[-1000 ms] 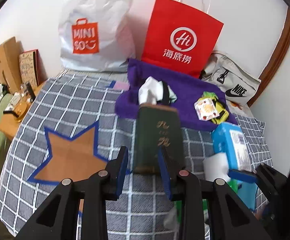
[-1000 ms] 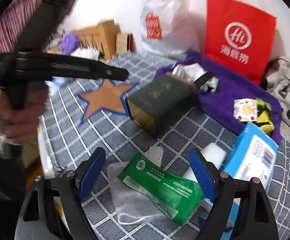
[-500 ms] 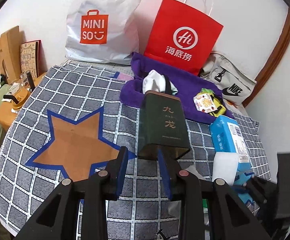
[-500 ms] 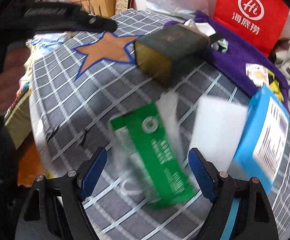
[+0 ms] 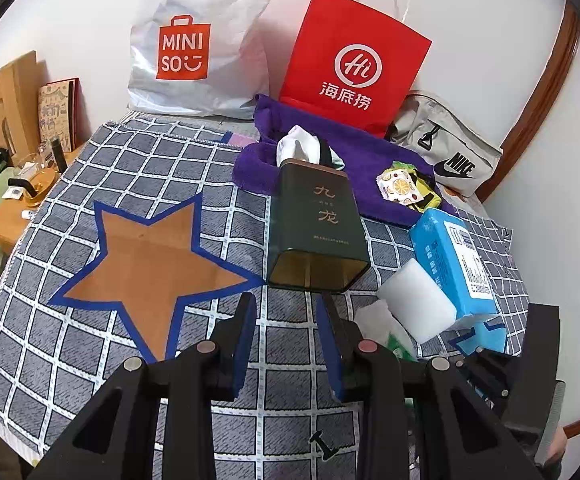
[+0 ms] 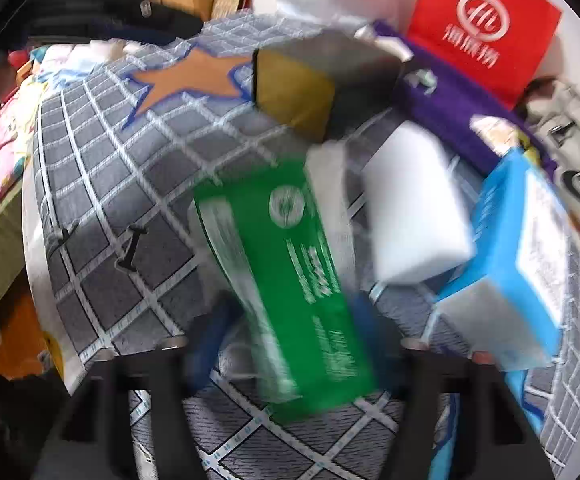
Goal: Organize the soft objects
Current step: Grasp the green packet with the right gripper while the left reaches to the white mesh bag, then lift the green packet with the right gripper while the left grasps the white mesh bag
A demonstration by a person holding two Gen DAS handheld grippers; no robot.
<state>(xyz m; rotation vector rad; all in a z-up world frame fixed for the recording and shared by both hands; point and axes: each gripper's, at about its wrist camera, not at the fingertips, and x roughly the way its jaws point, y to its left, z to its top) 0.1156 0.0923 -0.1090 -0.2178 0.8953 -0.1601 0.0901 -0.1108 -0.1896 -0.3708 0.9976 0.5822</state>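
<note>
A green packet (image 6: pixel 290 264) lies on a thin mesh bag on the checked cloth (image 5: pixel 129 160). My right gripper (image 6: pixel 290 312) stands over the packet's near end, jaws closing with the packet between them. The view is blurred, and the left pad still shows a gap to the green edge. A white foam block (image 6: pixel 414 204) and a blue tissue pack (image 6: pixel 522 248) lie just right of the packet. My left gripper (image 5: pixel 285 304) is open a narrow gap and holds nothing. It sits just short of a dark green tin (image 5: pixel 316 224) lying on its side, with white cloth (image 5: pixel 298 146) at its far end.
A purple towel (image 5: pixel 370 160) carrying small snack packets (image 5: pixel 400 186) lies behind the tin. A red paper bag (image 5: pixel 350 64), a white plastic bag (image 5: pixel 193 52) and a grey pouch (image 5: pixel 446 156) stand against the wall. A brown star (image 5: pixel 145 260) marks the cloth's left half.
The right gripper has dropped onto the green packet and its jaws have narrowed around it. The left gripper has drawn back from the tin, gap unchanged.
</note>
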